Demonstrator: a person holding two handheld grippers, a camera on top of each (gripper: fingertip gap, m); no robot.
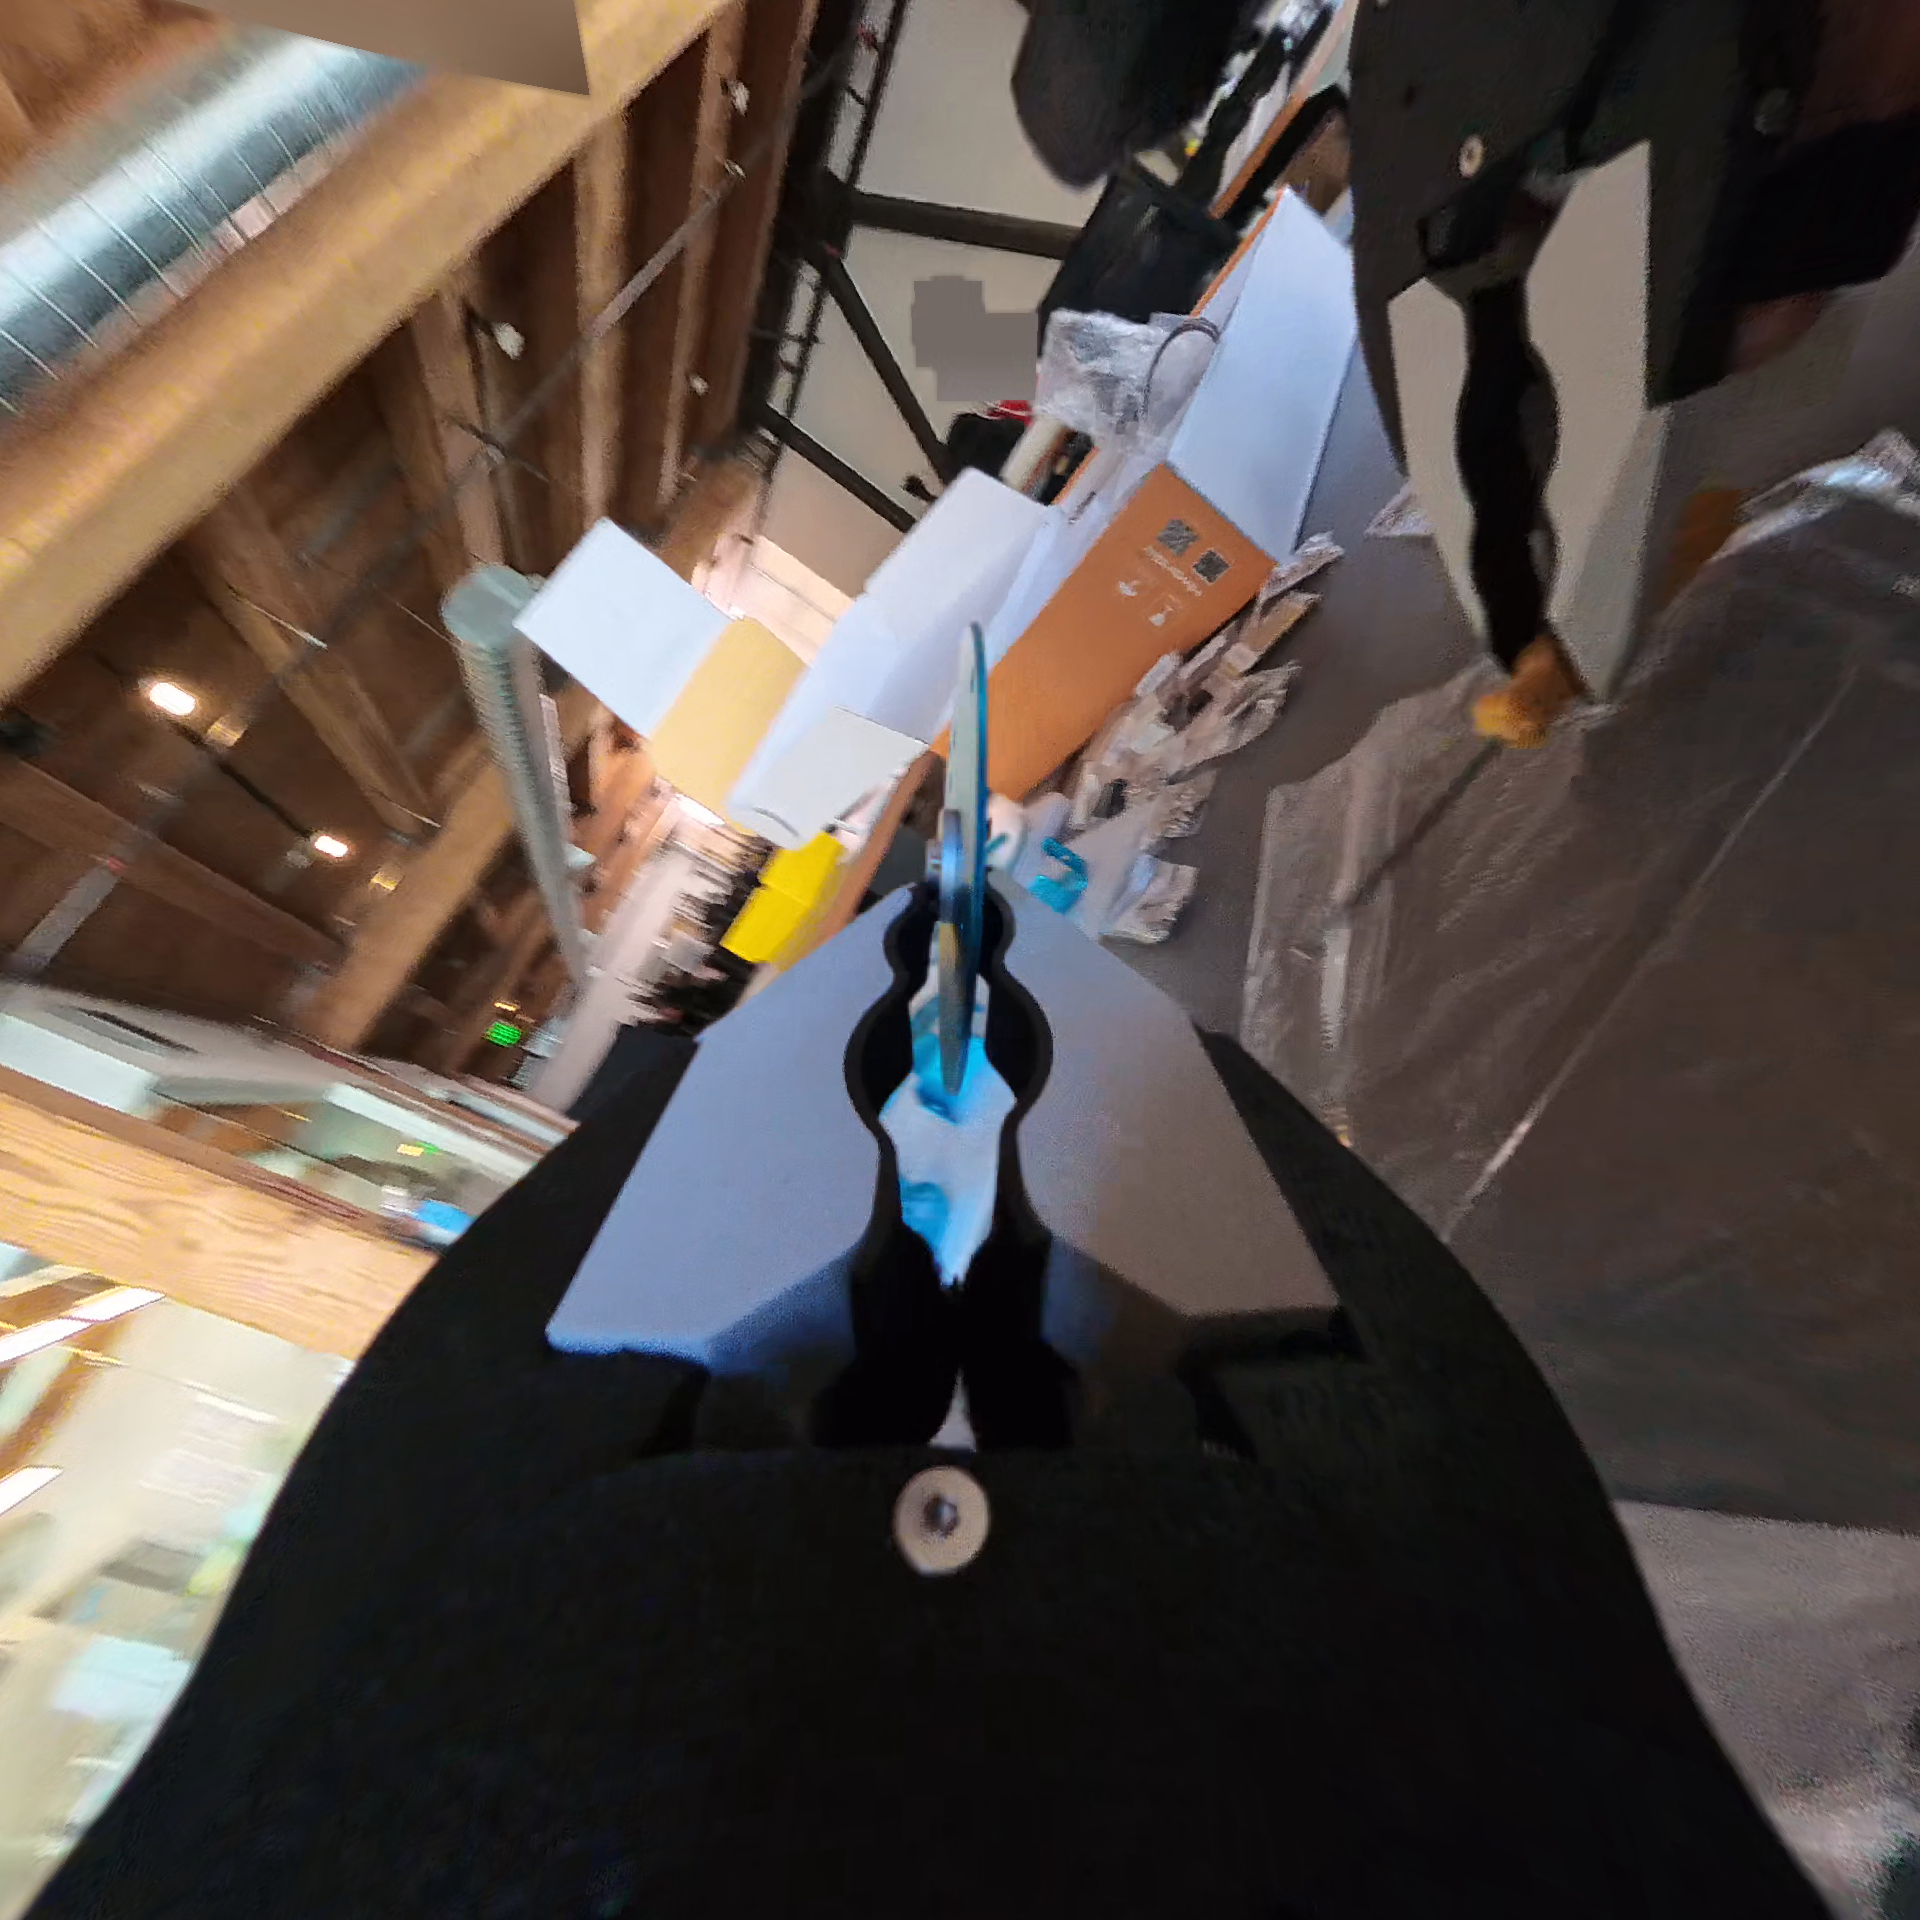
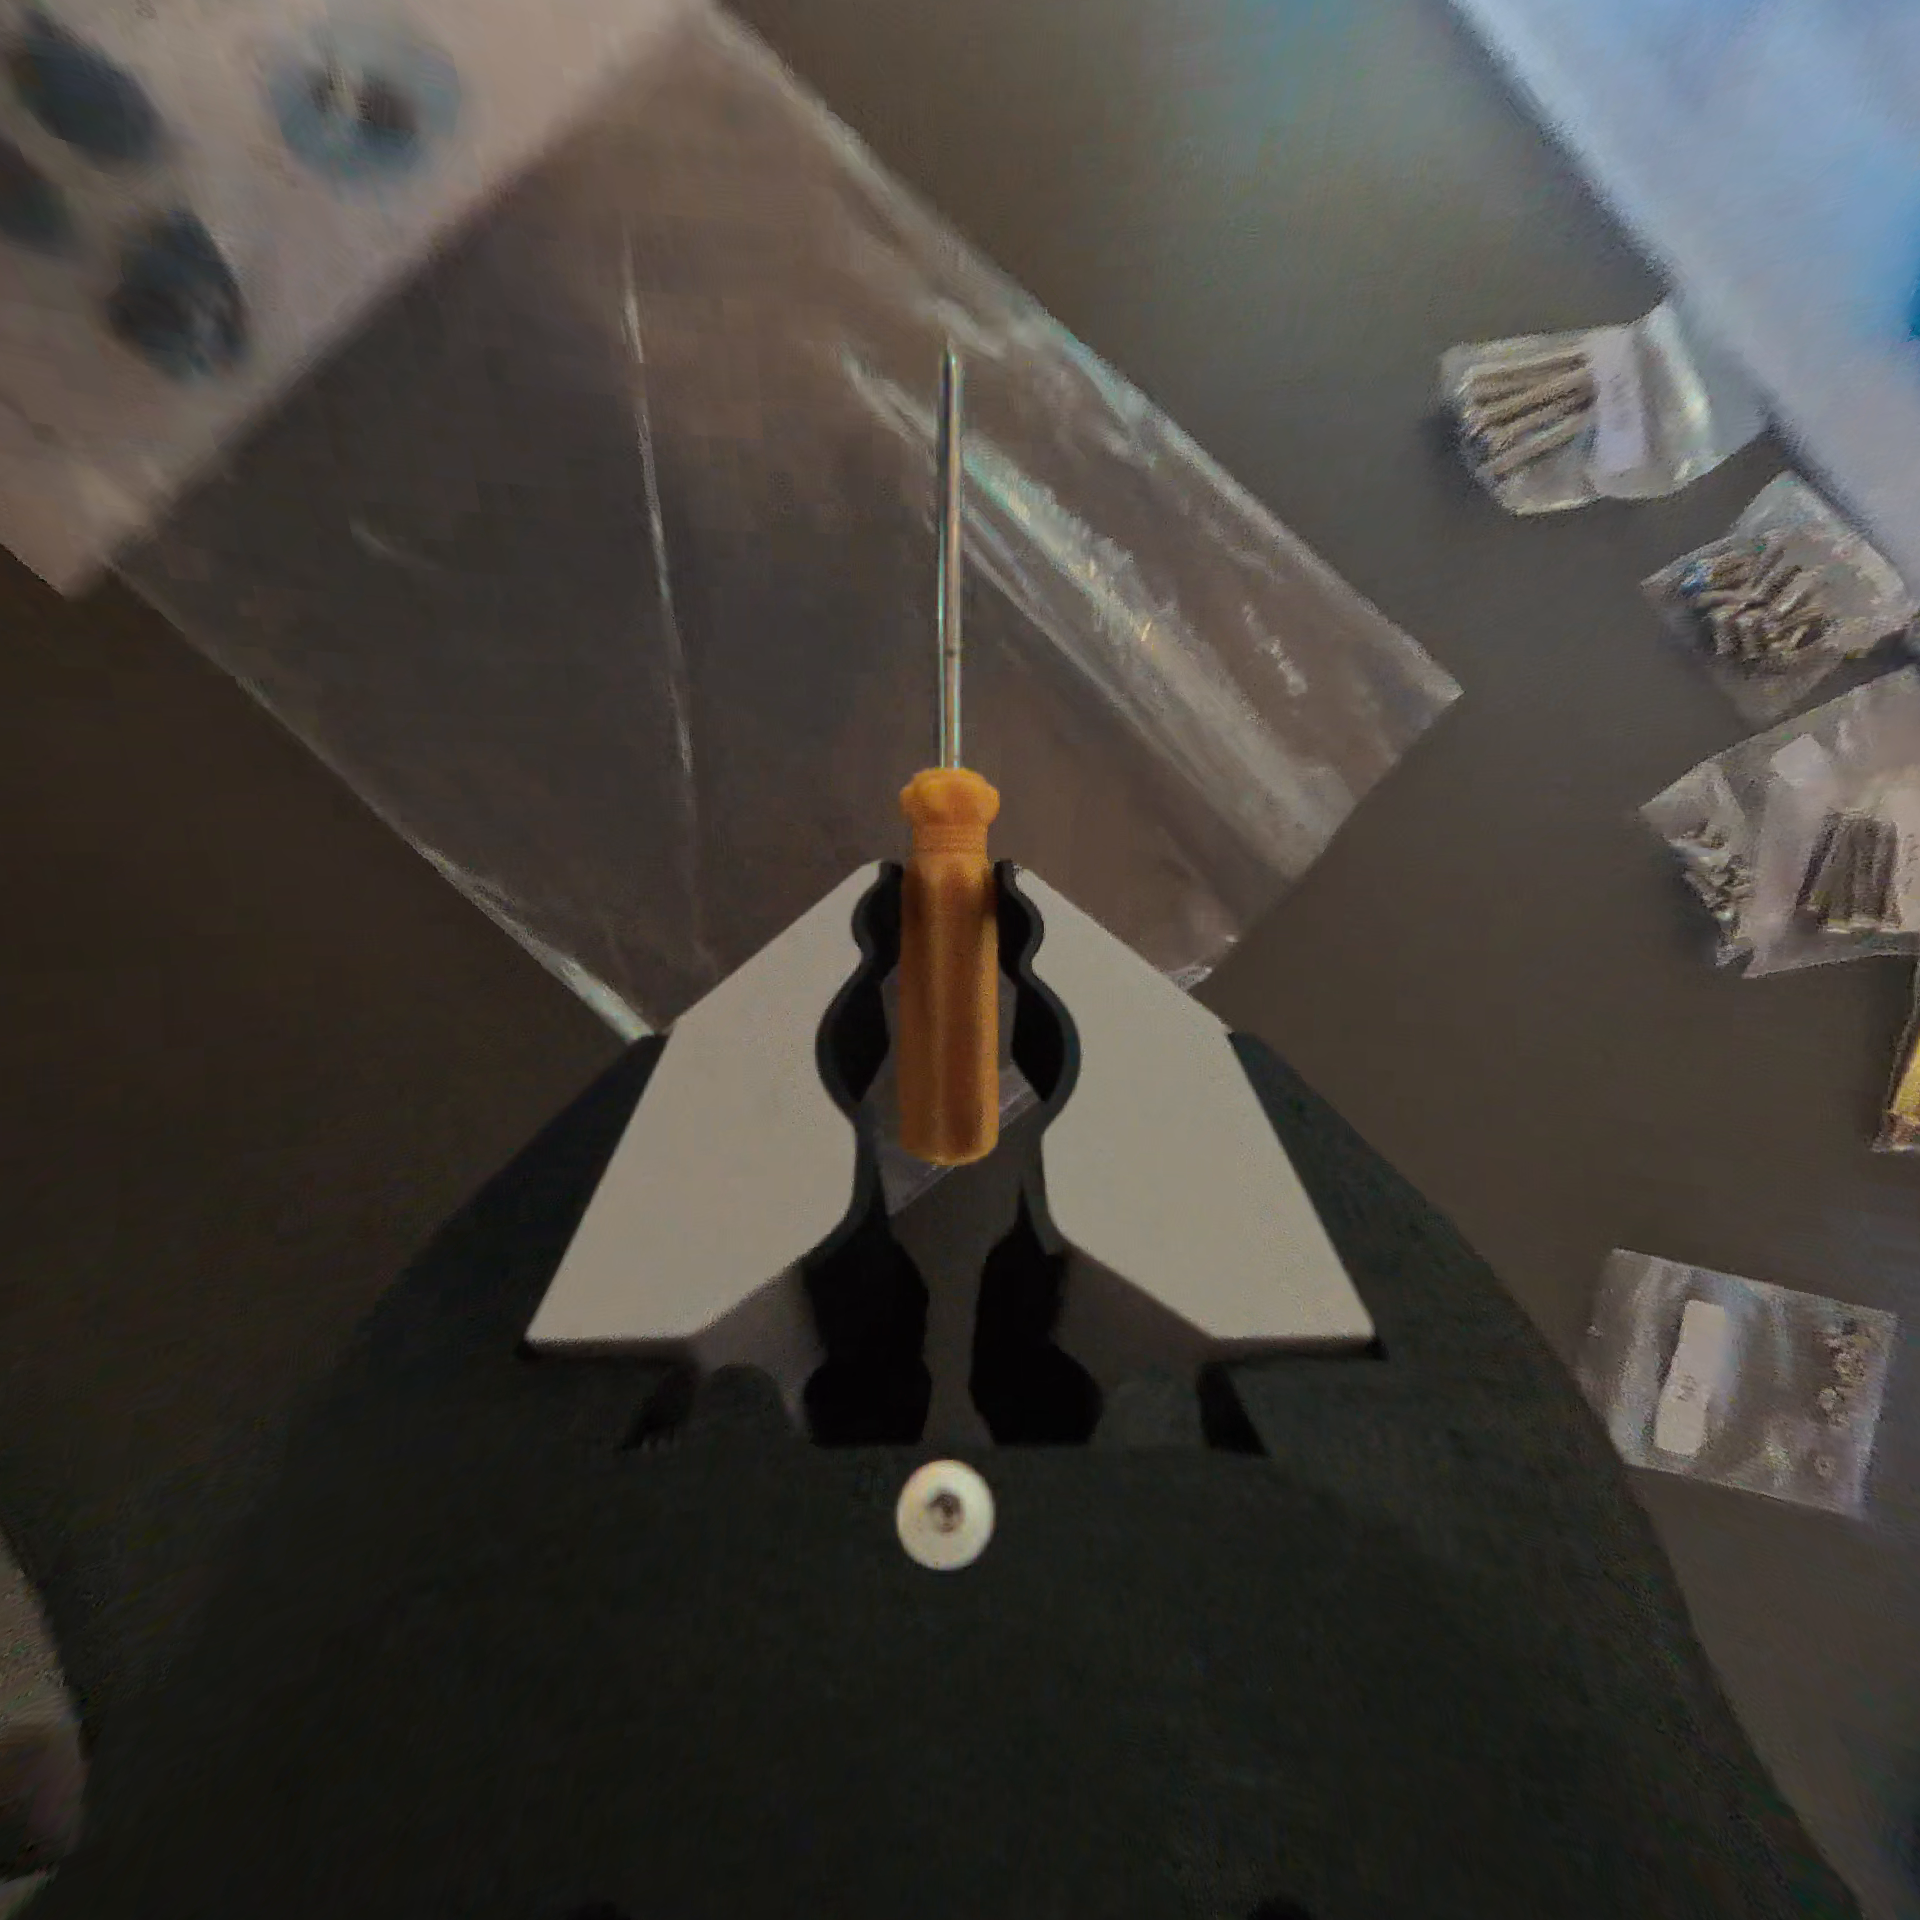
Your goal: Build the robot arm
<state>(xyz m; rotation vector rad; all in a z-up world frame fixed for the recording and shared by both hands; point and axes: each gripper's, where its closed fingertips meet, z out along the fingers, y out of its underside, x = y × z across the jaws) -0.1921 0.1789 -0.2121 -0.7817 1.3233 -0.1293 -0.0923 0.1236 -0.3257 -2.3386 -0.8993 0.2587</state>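
The left gripper (image 1: 951, 914) pinches a thin blue disc (image 1: 966, 831) edge-on, raised above a grey table (image 1: 1403, 582) near orange-and-white boxes (image 1: 1164, 582). The right gripper (image 2: 945, 883) clamps an orange-handled screwdriver (image 2: 945, 997), its shaft pointing over a clear plastic bag (image 2: 727, 582); small bags of screws (image 2: 1766, 613) lie to the right

The left wrist view is bright but heavily tilted and smeared by motion: the wooden ceiling (image 1: 343, 436) and its small round lights (image 1: 171, 698) streak on the left, while the near blue disc (image 1: 964, 831) stays fairly sharp. The right wrist view is dimmer and warm-toned, with glare streaks on the clear plastic bag (image 2: 790, 582) and blur toward the corners. Only the orange screwdriver (image 2: 948, 987) is crisp there; the small packets (image 2: 1766, 613) on the right are soft.
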